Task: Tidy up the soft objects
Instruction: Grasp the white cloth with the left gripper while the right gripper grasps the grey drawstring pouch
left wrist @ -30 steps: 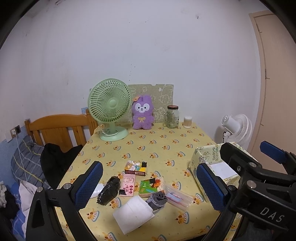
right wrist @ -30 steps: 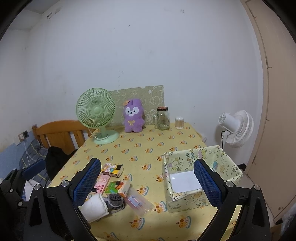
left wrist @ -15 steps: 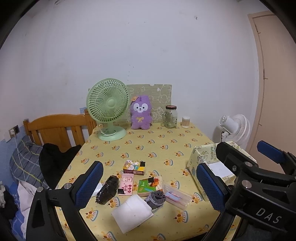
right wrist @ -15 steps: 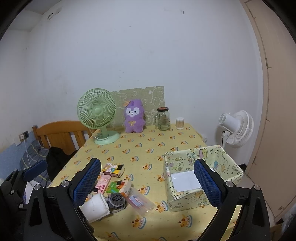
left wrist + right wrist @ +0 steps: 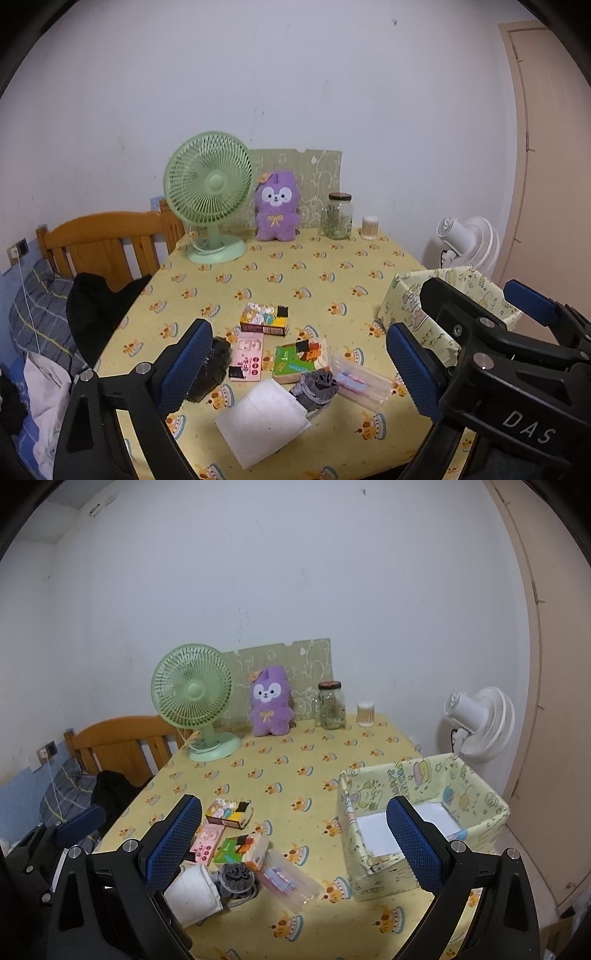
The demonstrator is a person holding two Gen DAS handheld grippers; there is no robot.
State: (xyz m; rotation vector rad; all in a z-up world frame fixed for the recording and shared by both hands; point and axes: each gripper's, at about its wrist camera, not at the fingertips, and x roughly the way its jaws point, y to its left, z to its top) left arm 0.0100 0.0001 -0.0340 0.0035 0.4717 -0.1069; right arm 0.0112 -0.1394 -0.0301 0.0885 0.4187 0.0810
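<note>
Soft things lie in a cluster near the table's front edge: a white folded cloth (image 5: 264, 421), a grey rolled sock (image 5: 316, 386) and a black bundle (image 5: 210, 369). A purple plush toy (image 5: 277, 210) sits upright at the back by the wall. A yellow patterned fabric box (image 5: 421, 823) stands at the right with only a white base inside. My left gripper (image 5: 299, 365) hovers above the cluster, its jaws closing slightly with nothing pressed between them. My right gripper (image 5: 293, 842) is open and holds nothing, between the cluster and the box.
Mixed in are a pink card (image 5: 247, 354), a green packet (image 5: 299, 356), a clear pouch (image 5: 360, 382) and a small printed box (image 5: 264, 323). A green desk fan (image 5: 207, 192), a glass jar (image 5: 338, 218) and a swab pot stand at the back. A wooden headboard is left, a white fan right.
Both grippers have sunk a little toward the table and the cluster looks nearer. The left gripper's pads stand slightly closer together. Nothing on the table has moved.
</note>
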